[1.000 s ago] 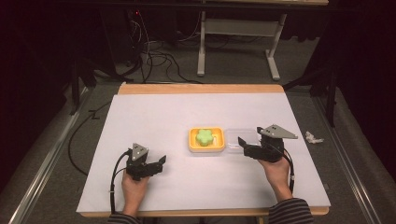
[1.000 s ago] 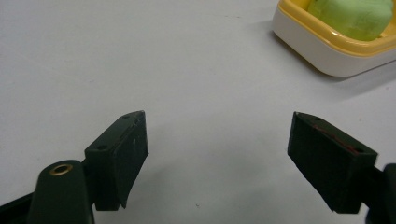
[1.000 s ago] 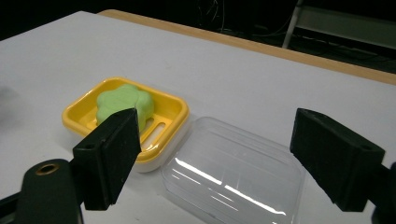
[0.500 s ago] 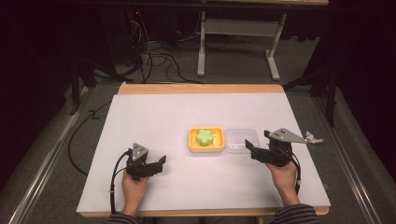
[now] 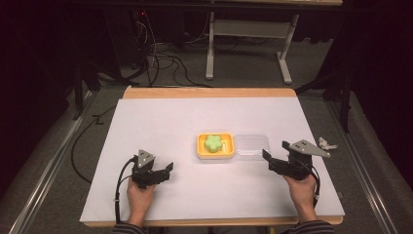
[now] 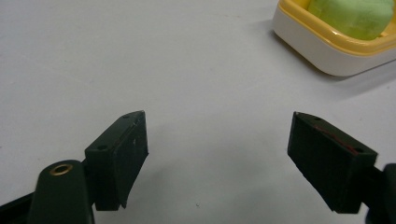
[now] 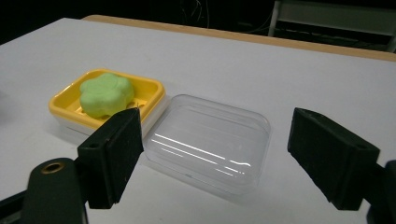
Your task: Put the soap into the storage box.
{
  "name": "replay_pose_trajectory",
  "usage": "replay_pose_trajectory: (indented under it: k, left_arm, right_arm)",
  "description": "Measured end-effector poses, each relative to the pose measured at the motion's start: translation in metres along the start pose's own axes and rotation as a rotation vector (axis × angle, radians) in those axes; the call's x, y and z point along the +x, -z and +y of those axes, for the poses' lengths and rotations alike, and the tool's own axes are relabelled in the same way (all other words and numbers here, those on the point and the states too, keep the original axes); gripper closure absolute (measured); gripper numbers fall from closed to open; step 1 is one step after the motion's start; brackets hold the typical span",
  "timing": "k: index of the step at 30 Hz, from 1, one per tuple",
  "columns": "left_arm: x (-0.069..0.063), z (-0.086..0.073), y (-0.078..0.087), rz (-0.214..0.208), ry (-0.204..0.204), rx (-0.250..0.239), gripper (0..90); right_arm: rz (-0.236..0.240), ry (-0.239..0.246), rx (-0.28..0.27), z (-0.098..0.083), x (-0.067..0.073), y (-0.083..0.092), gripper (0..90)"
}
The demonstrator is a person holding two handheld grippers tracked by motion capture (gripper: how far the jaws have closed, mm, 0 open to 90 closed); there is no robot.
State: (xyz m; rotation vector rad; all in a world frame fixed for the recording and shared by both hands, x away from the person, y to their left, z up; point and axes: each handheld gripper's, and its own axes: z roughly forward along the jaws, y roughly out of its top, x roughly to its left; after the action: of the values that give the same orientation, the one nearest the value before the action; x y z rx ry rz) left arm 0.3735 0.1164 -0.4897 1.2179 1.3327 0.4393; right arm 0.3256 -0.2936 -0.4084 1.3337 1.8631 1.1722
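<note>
**Clear lid just ahead of right gripper**

Right gripper (image 5: 272, 163) w/ jaws wide apart, nothing held. Clear rectangular plastic lid (image 7: 211, 141) flat on white table (image 5: 195, 122), just ahead, touching yellow soap dish (image 5: 215, 146) w/ green flower-shaped soap (image 5: 213, 142). Left gripper (image 5: 163, 171) also spread, well apart from dish.

Bright, even light on the white table (image 5: 160, 122), dark surroundings, soft shadows, mild blur.

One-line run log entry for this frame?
left gripper: open, idle | right gripper: open, facing clear lid | green soap: in yellow dish
</note>
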Motion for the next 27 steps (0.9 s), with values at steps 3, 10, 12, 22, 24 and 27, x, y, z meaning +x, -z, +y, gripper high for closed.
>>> replay_pose_trajectory:
  k: [3, 10, 12, 22, 24, 27]
  left_arm:
    - [0.0, 0.0, 0.0, 0.0, 0.001, 0.0, 20.9]
    - [0.0, 0.0, 0.0, 0.001, -0.002, 0.001, 20.9]
    - [0.0, 0.0, 0.0, 0.002, -0.006, 0.005, 20.9]
    - [0.0, 0.0, 0.0, -0.001, 0.0, 0.0, 20.9]
    - [0.0, 0.0, 0.0, -0.001, 0.0, 0.0, 20.9]
    - [0.0, 0.0, 0.0, -0.001, 0.0, 0.0, 20.9]
  right_arm:
    - [-0.002, -0.003, 0.001, -0.001, 0.0, 0.002, 18.8]
    - [0.005, -0.008, 0.0, -0.008, 0.001, 0.009, 19.8]
    - [0.009, -0.004, -0.004, -0.009, 0.003, 0.011, 20.1]
    - [0.015, 0.011, 0.014, -0.016, 0.011, 0.012, 20.9]
    - [0.015, 0.006, 0.016, -0.017, 0.012, 0.012, 20.9]
    - [0.016, 0.002, 0.02, -0.02, 0.013, 0.013, 21.1]
